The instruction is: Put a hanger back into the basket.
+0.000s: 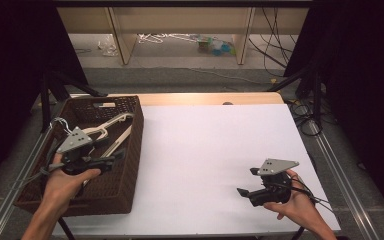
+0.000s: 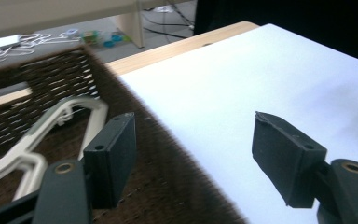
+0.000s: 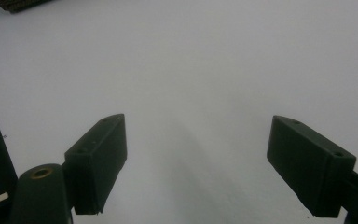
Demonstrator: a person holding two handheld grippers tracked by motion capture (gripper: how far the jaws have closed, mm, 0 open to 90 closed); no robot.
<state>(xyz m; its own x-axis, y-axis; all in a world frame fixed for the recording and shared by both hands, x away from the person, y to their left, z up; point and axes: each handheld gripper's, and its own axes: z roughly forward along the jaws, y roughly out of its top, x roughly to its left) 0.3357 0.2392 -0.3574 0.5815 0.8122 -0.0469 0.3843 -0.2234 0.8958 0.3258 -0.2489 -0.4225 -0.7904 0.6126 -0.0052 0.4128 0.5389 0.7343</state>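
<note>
In the high view, my left gripper [image 1: 111, 150] hangs at the left of the frame over the dark woven basket [image 1: 130, 145], its jaws apart and empty, pointing toward the basket's right wall. Pale hangers [image 1: 111, 127] lie inside the basket, just above my gripper in the frame. My right gripper [image 1: 246, 181] sits at the lower right over the white table [image 1: 205, 150], well apart from the basket, jaws spread with nothing between them. In the left gripper view, my two black jaws stand wide; the left one is over the basket [image 2: 70, 74] interior beside a pale hanger [image 2: 70, 114], the right one over the white table [image 2: 242, 79]. In the right gripper view, my jaws stand wide over bare white table [image 3: 191, 70], and a corner of the basket [image 3: 21, 4] shows at the upper left.
</note>
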